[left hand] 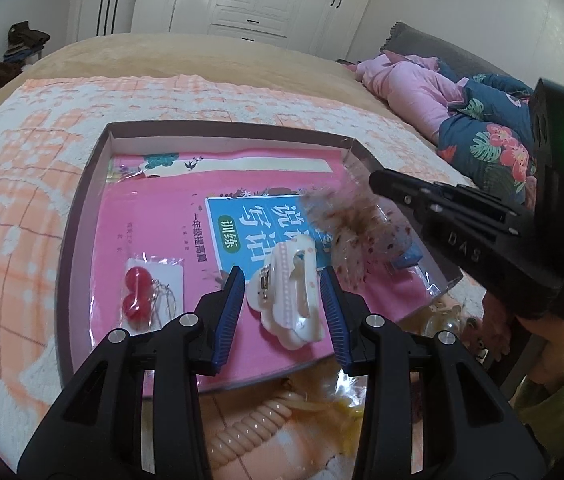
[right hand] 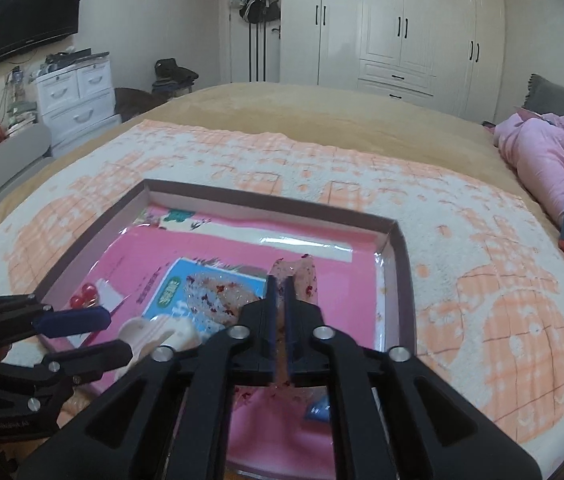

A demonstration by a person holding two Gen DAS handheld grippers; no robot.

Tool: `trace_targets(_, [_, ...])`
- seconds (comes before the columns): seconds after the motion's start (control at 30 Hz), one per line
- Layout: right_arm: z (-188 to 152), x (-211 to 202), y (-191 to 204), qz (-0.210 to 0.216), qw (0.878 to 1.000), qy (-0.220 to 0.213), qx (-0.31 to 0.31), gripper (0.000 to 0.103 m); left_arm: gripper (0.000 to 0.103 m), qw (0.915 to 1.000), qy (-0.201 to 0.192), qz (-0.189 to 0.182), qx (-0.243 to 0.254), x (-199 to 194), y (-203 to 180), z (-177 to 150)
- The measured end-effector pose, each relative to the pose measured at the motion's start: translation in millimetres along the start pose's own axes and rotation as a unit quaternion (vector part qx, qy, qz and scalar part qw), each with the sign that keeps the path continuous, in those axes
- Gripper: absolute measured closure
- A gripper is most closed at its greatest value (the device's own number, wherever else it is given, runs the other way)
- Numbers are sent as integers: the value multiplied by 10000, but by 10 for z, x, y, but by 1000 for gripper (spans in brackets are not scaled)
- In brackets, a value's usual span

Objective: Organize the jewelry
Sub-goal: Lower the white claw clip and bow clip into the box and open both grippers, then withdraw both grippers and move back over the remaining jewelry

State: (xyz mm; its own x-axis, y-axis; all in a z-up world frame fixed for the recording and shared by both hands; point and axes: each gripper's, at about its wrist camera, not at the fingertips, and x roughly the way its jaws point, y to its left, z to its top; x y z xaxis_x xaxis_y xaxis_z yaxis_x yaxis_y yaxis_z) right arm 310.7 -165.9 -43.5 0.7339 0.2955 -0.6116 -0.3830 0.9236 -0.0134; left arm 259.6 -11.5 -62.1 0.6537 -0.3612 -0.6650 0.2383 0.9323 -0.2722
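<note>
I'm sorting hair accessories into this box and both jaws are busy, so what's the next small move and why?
Probably draw the left gripper back from the white hair claw: its jaws stand open on either side of the claw, which already lies on the pink book inside the box. The right gripper is shut on the speckled clear scrunchie.

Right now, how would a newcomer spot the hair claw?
Find the shallow box on the bed, lined with a pink book. The hair claw lies at its near edge, between the open left gripper fingers. It alone is cream-white and scalloped; the red earrings sit left.
</note>
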Motion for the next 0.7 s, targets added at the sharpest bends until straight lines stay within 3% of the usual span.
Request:
trace_targets(0.03, [-15, -27, 2, 21, 10000, -30, 24, 72, 72, 10000, -3, 6, -9, -16, 3, -9])
trace_targets(0.07, [-37, -73, 11, 39, 9999, -100, 45, 67, 71, 10000, -10, 9, -24, -32, 7, -18])
trace_targets(0.17, [-76, -202, 35, -21, 9997, -240, -8, 64, 68, 10000, -30, 11, -29, -87, 4, -49])
trace_targets(0.3, [-108, -430, 14, -63, 9984, -551, 66, 47, 59, 9999, -143, 73, -15, -200, -2, -74])
trace_targets(0.37, [-135, -555, 9, -108, 9972, -730, 71, 44, 55, 9997, -233, 115, -12, -266, -10, -78])
trace_targets(0.43, [-162, -665, -1, -145, 9960, -871, 106, 38, 49, 9992, -350, 181, -10, -348, -23, -82])
trace_targets(0.53, [-215, -846, -24, -176, 9935, -1104, 194, 27, 32, 9975, -591, 372, -34, -488, -58, -93])
trace_targets(0.6, [-250, -975, -25, -205, 9914, -1273, 240, 20, 15, 9960, -784, 411, -71, -600, -82, -99])
trace_targets(0.7, [-284, -1126, -27, -219, 9891, -1427, 291, 16, 11, 9943, -966, 452, -77, -734, -122, -92])
